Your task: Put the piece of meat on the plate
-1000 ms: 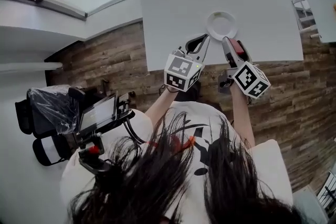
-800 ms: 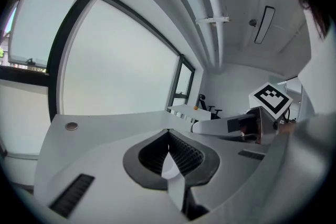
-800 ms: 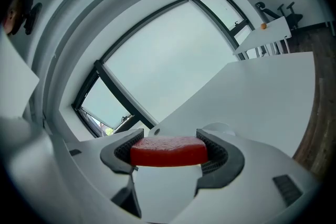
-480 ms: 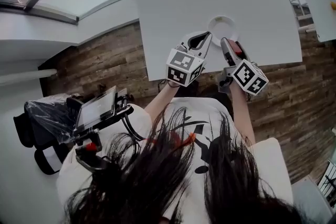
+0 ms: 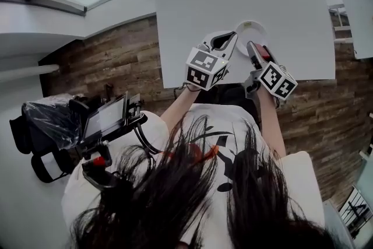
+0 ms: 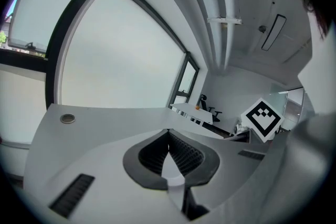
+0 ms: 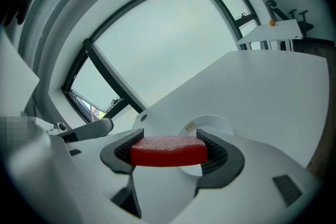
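Meat point(image 7: 168, 150) flat in right tool point(image 7: 170, 153), apparently just short of plate point(image 5: 242, 25).

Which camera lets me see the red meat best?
The right gripper view. The meat looks big and close there, pinched in the right tool. The head view shows only a tiny red bit by that tool, and the left gripper view shows no meat at all.

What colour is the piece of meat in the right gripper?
Red. The piece of meat, held by the right gripper, shows best in the right gripper view.
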Tool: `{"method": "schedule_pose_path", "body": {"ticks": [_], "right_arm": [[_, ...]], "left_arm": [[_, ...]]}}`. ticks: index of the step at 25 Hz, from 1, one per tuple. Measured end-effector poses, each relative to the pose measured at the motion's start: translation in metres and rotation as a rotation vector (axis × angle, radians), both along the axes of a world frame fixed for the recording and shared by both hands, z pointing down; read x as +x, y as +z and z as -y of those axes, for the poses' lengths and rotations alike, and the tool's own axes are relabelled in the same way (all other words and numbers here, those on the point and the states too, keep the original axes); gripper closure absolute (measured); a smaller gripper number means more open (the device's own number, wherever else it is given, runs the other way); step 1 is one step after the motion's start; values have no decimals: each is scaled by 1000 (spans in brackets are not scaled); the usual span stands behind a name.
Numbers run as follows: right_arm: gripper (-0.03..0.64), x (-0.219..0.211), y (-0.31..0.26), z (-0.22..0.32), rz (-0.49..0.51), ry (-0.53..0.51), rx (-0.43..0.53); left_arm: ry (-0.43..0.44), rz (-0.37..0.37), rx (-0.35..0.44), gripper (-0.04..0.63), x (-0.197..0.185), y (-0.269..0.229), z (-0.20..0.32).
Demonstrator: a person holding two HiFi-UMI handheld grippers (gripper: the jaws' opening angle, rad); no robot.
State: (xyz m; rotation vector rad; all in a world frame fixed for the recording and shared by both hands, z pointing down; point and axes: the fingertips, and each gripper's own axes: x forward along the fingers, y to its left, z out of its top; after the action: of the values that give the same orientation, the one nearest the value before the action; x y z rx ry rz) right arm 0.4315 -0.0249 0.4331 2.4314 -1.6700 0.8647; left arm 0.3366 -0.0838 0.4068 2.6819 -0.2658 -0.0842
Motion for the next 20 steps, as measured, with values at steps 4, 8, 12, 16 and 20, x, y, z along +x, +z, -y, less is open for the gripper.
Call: {"method": "schedule_pose_path", "body": {"ticks": [4, 8, 12, 16, 20], "right_arm": [[291, 12, 22, 10, -43, -66, -97], [291, 26, 40, 25, -132, -178, -215], [291, 28, 55, 39, -227, -316, -316], [291, 23, 65, 42, -302, -448, -391], [291, 23, 73, 40, -313, -522, -430]], "left_arm": [[-22, 13, -29, 589, -1, 6, 9], [-46, 25, -42, 589, 0, 8, 18], [-84, 40, -63, 589, -3, 14, 30], [-119, 45, -78, 589, -7, 15, 42], [-140, 55, -85, 589, -8, 16, 49]]}}
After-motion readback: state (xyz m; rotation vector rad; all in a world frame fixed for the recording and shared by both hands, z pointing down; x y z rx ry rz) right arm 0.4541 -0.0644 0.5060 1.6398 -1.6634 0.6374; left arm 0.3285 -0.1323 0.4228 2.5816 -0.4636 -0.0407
